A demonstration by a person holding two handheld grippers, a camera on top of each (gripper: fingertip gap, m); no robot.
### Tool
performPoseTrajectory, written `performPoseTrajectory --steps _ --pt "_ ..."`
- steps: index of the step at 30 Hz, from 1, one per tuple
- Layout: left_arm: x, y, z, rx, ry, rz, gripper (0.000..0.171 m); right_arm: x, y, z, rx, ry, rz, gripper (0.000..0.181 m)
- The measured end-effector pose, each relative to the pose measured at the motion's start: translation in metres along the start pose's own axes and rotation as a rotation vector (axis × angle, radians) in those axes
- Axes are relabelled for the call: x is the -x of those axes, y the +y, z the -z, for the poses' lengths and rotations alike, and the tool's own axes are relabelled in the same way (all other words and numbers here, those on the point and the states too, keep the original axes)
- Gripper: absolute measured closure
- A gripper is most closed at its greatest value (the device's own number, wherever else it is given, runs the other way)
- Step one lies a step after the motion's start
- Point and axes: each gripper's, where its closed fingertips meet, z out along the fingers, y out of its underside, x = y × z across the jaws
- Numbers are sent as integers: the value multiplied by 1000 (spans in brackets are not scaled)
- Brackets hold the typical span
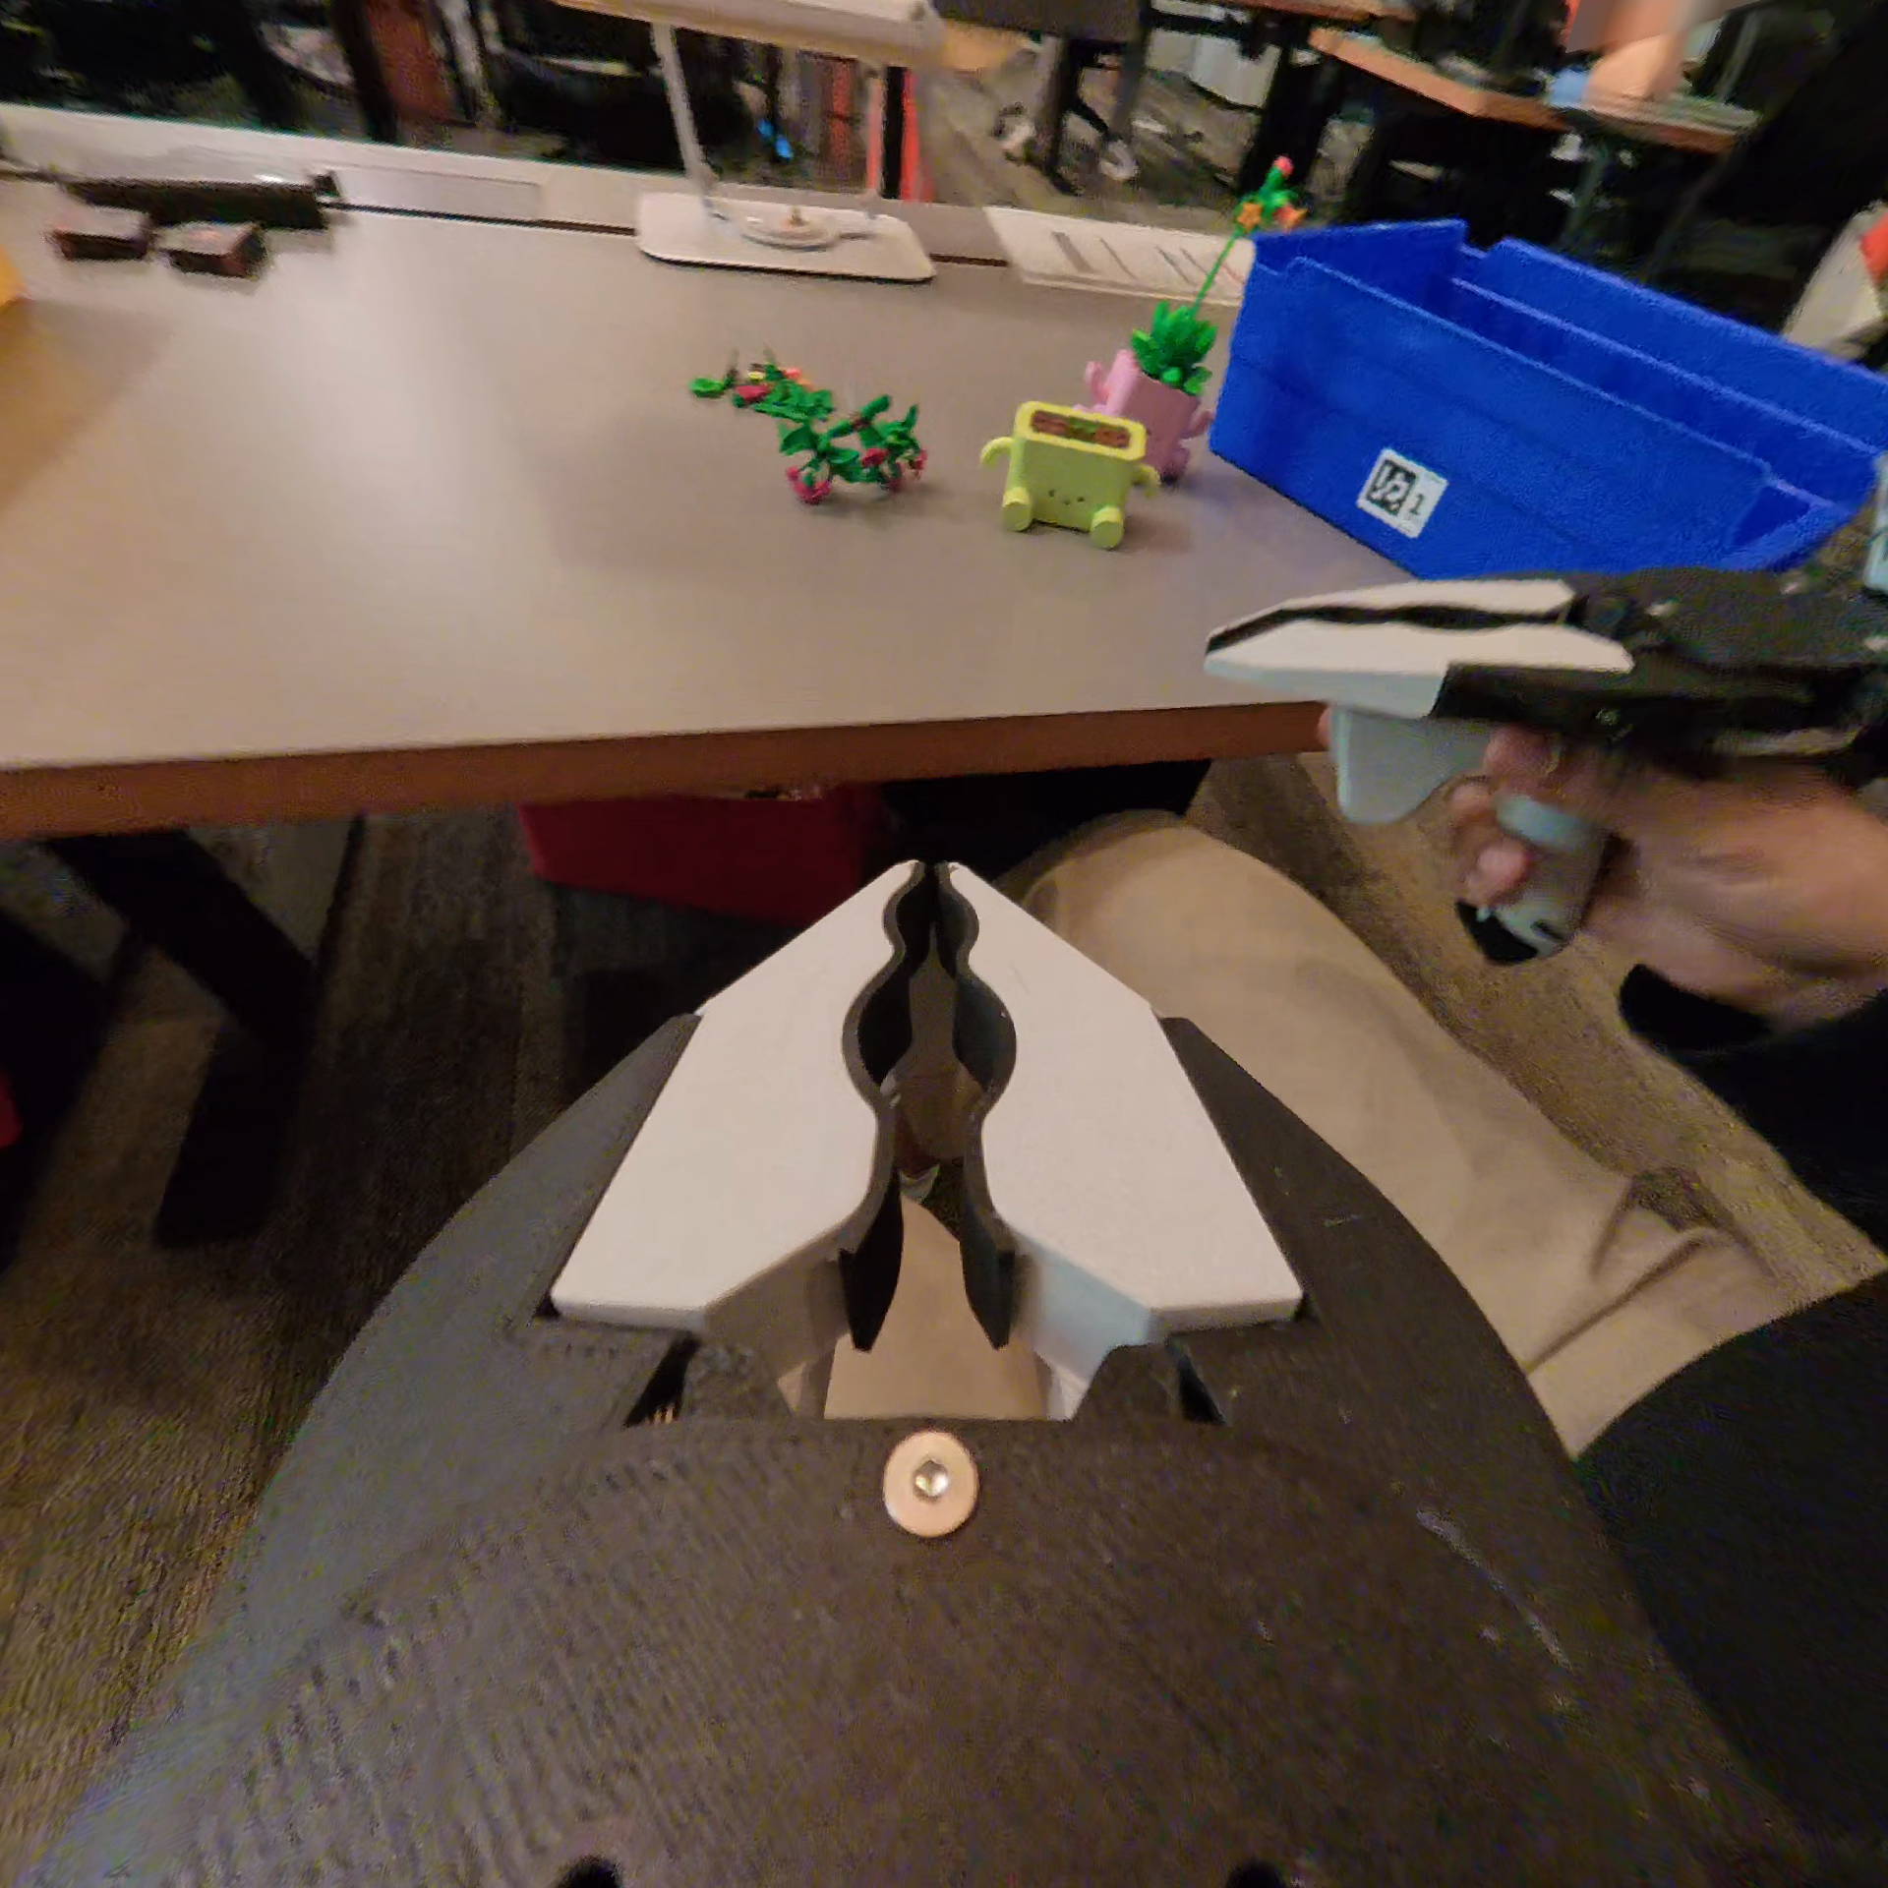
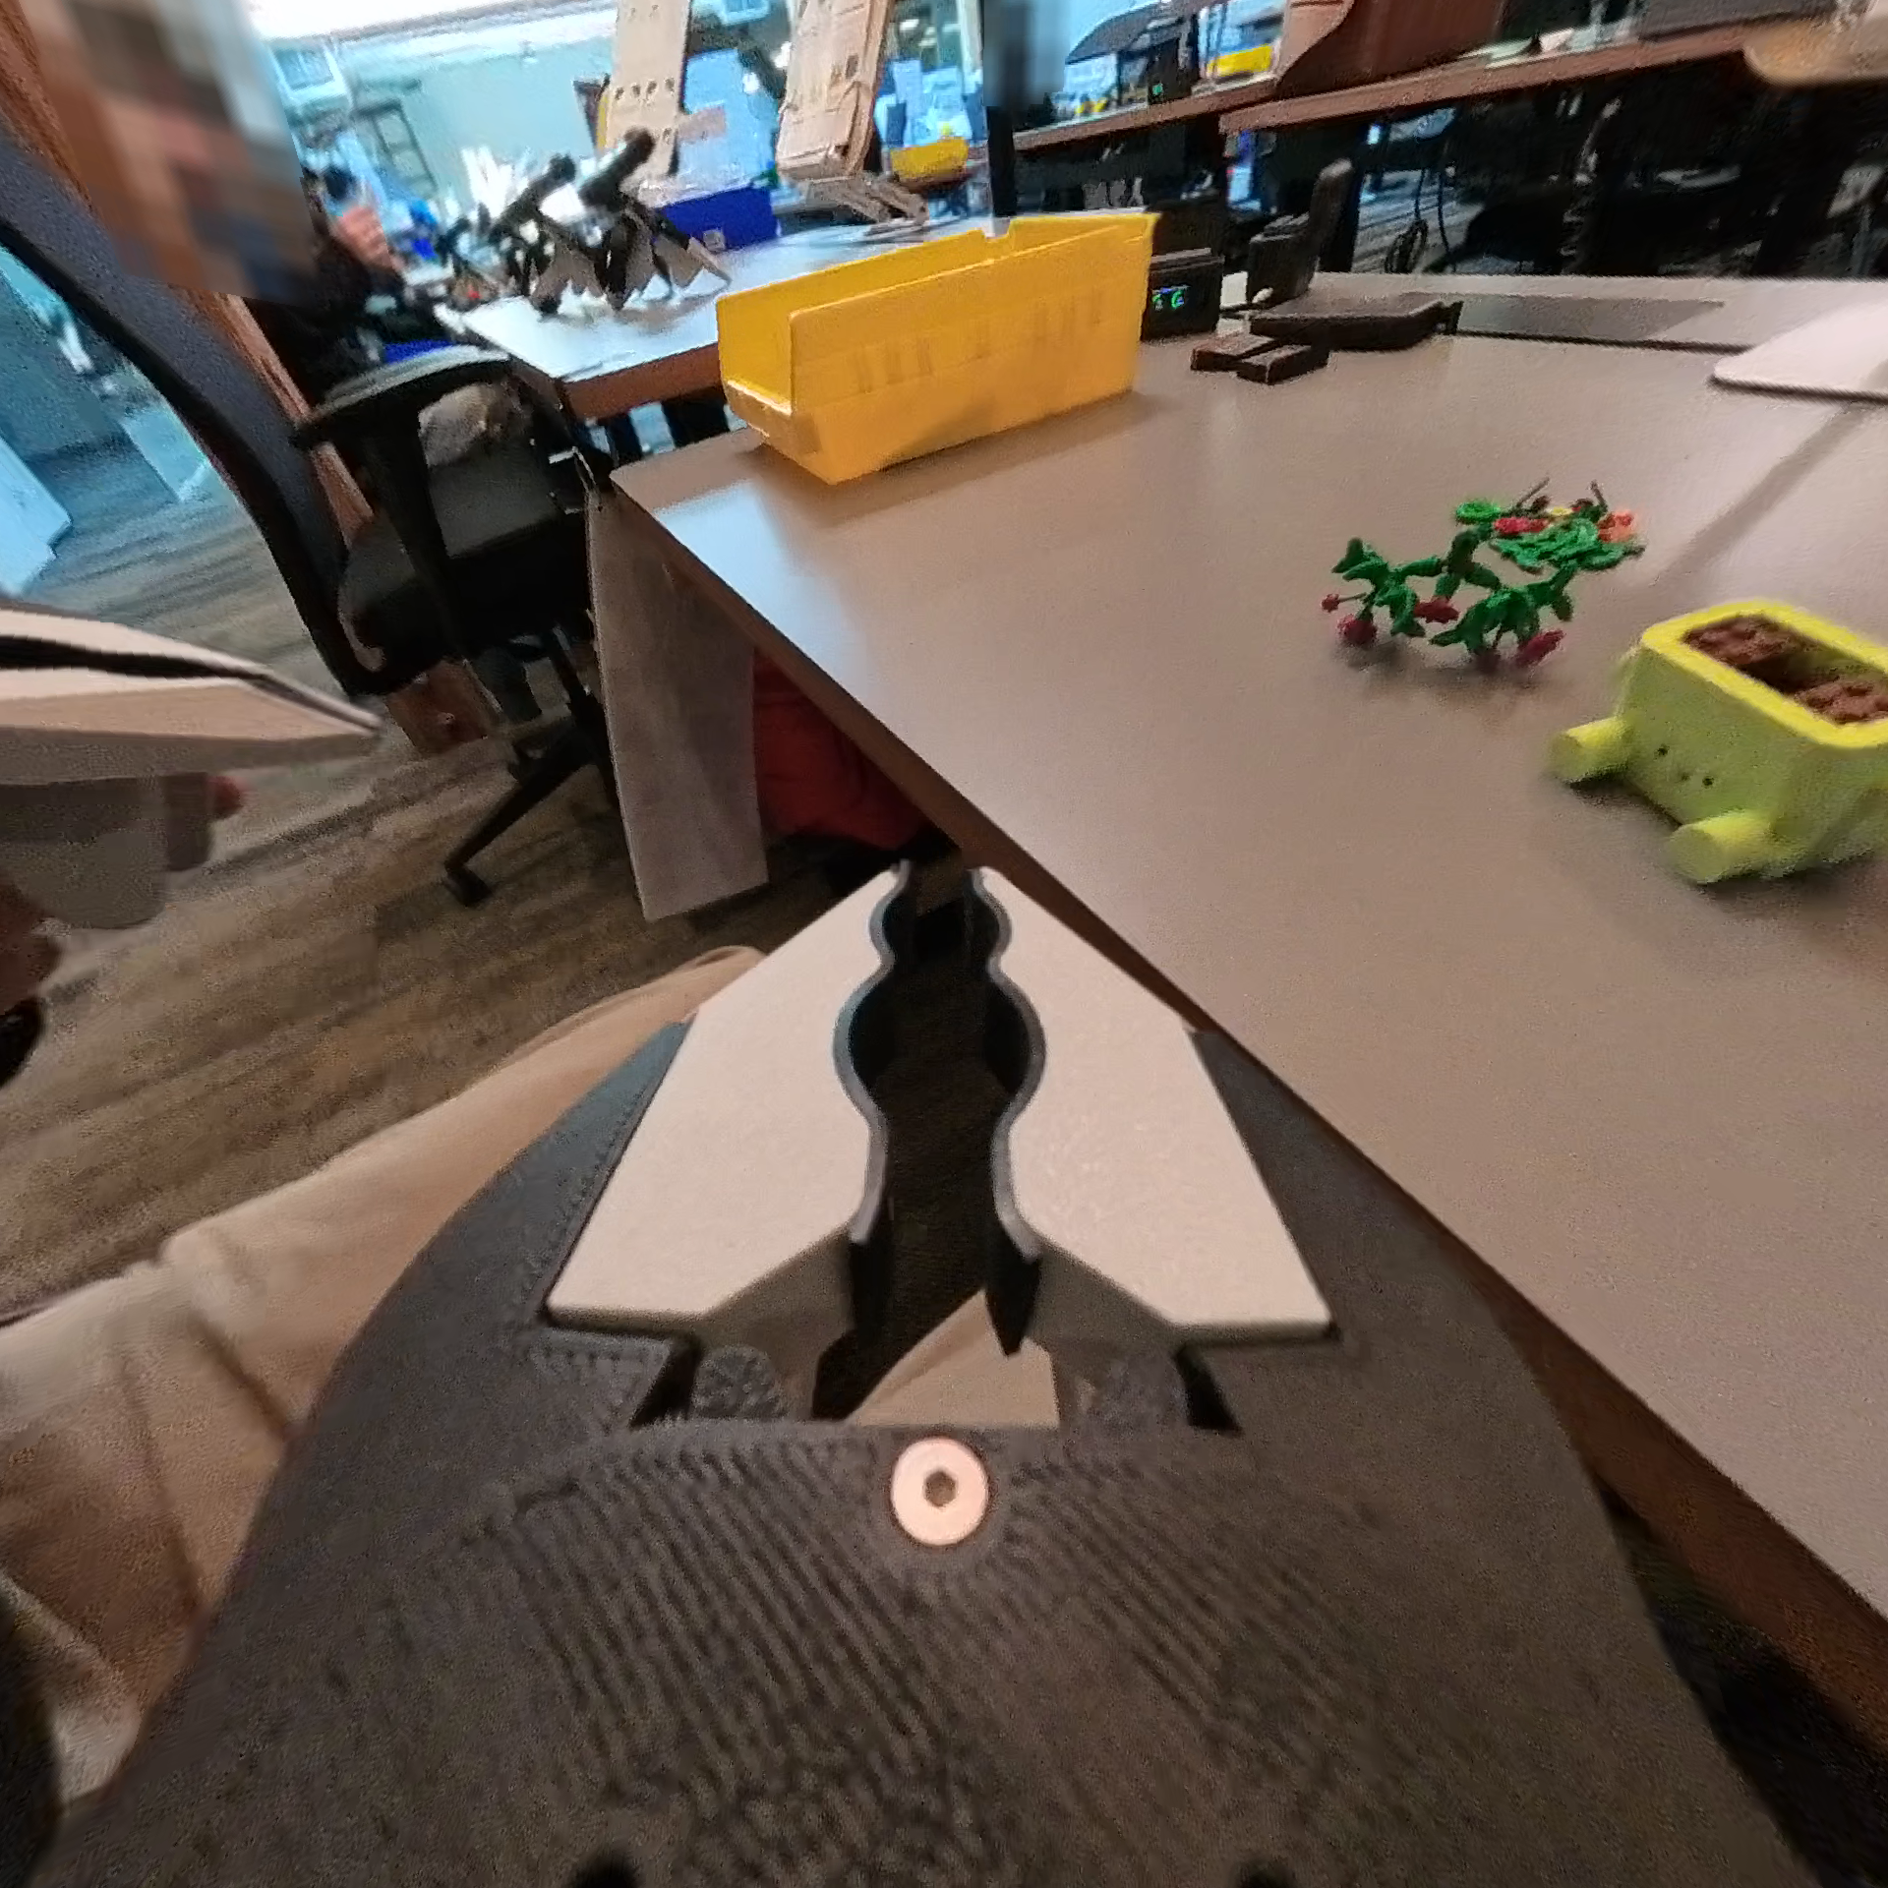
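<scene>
My left gripper [image 1: 935,870] is shut and empty, held over a lap in beige trousers [image 1: 1277,1022], just short of the table's front edge [image 1: 613,761]. It also shows at the left of the right wrist view [image 2: 363,720]. My right gripper [image 2: 942,877] is empty with a narrow gap between its tips, beside the table edge [image 2: 1124,950]. In the left wrist view it [image 1: 1216,652] hangs at the right, with a hand [image 1: 1686,889] on its handle. On the table lie a green sprig with red flowers [image 1: 817,434] [image 2: 1481,582] and a lime-green pot figure [image 1: 1068,475] [image 2: 1737,736].
A pink pot with a green plant [image 1: 1154,393] stands behind the lime one. A blue bin [image 1: 1532,409] is at the table's right, a yellow bin [image 2: 940,347] at its left corner. A lamp base [image 1: 787,240] and dark blocks [image 1: 153,245] sit at the back. An office chair [image 2: 439,531] stands left. About 15 centimeters separates my left fingertips from my right.
</scene>
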Motion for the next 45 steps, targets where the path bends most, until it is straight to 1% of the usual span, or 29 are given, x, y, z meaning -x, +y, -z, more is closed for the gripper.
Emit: performPoseTrajectory --steps 4,8,10,12,15,17,18,20,23,28,30,32,35,38,42,45 --pt "0 -20 -41 24 69 -21 171 -13 -4 -13 -34 27 -69 168" --pt "0 -32 -77 30 136 -26 171 -32 -24 -31 -70 39 -70 164" --pt "5 -33 -88 34 151 -36 171 -44 -31 -41 -77 64 -62 163" --pt "13 -28 -97 53 169 -37 171 -57 -32 -50 -55 96 -77 161" --pt "28 -24 -111 76 214 -5 171 -71 -33 -64 -18 126 -115 154" --pt "37 -27 -120 80 254 28 171 -77 -36 -71 13 154 -118 150" --pt "40 -32 -123 72 280 42 170 -78 -38 -73 26 167 -111 148" --pt "44 -46 -124 17 321 51 169 -79 -45 -76 28 195 -90 147" --pt "51 -59 -120 -47 336 5 168 -74 -57 -82 16 224 -74 146" --pt "61 -57 -118 -70 353 -99 166 -49 -86 -92 -49 222 -68 142" --pt "65 -55 -119 -76 352 -115 168 -39 -91 -96 -62 223 -39 141" --pt "63 -53 -120 -84 371 -109 169 -35 -89 -99 -54 241 -2 140" --pt "58 -44 -129 -50 405 -126 168 -43 -72 -100 8 290 40 138" --pt "58 -38 -149 -16 380 -143 171 -53 -57 -96 71 295 31 136" --pt "56 -46 -185 -9 357 -154 171 -83 -54 -89 69 330 63 136" --pt "49 -66 -217 -32 410 -154 153 -109 -53 -92 48 340 71 138"
